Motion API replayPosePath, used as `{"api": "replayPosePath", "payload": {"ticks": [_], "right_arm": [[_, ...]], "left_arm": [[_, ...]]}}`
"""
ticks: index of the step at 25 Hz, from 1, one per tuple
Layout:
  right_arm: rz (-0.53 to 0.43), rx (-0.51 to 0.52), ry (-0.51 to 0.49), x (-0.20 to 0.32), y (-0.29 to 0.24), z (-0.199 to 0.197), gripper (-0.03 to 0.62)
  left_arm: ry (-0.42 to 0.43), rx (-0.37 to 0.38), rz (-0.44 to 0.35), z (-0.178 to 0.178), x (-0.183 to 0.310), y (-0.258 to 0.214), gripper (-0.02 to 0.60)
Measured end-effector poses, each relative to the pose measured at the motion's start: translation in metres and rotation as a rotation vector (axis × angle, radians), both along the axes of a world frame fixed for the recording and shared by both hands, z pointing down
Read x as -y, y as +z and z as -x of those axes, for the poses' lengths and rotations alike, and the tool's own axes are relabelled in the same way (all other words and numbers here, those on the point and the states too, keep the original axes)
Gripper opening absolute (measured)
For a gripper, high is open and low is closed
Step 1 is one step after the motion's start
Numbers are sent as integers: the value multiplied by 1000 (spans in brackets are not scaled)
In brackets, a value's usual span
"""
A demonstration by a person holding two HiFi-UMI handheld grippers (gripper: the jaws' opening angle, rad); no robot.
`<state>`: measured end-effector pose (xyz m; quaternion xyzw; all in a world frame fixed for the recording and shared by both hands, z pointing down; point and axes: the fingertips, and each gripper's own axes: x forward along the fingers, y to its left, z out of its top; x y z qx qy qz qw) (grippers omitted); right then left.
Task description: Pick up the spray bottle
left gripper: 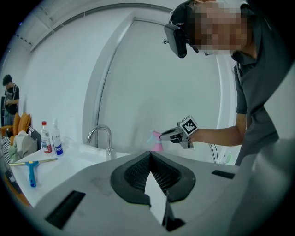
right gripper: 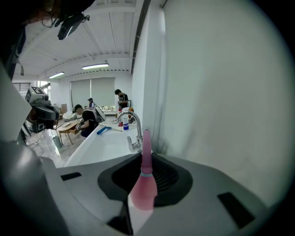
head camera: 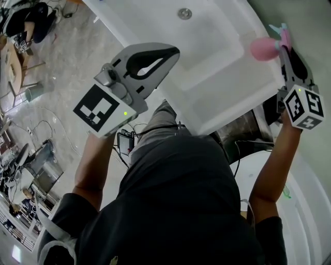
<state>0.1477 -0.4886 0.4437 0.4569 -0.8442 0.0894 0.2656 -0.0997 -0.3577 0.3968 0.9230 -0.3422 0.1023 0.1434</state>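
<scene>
The spray bottle is pink with a pale blue nozzle, and it hangs in the air over the right end of the white sink. My right gripper is shut on it. In the right gripper view the bottle stands between the jaws, its thin neck pointing up. The left gripper view shows the bottle in the right gripper in front of the white wall. My left gripper is raised over the sink's left edge; its jaws meet at the tip with nothing between them.
A chrome faucet rises at the back of the sink. Two bottles and a blue squeegee lie on the counter at the far left. The drain sits in the basin. People sit at tables in the room behind.
</scene>
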Motion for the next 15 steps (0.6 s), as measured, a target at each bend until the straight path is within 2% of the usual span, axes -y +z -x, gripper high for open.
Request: {"api": "replayPosePath", "payload": {"ticks": [9,15], "right_arm": [[-106,32,50,-65,-67,-24,74],[-204,45,82,-102,-146,-43,74]], "left_arm": [[47,-24,-63,-21,-33,-23,3],[86,-55,-104,-40,-40,-66,3]]}}
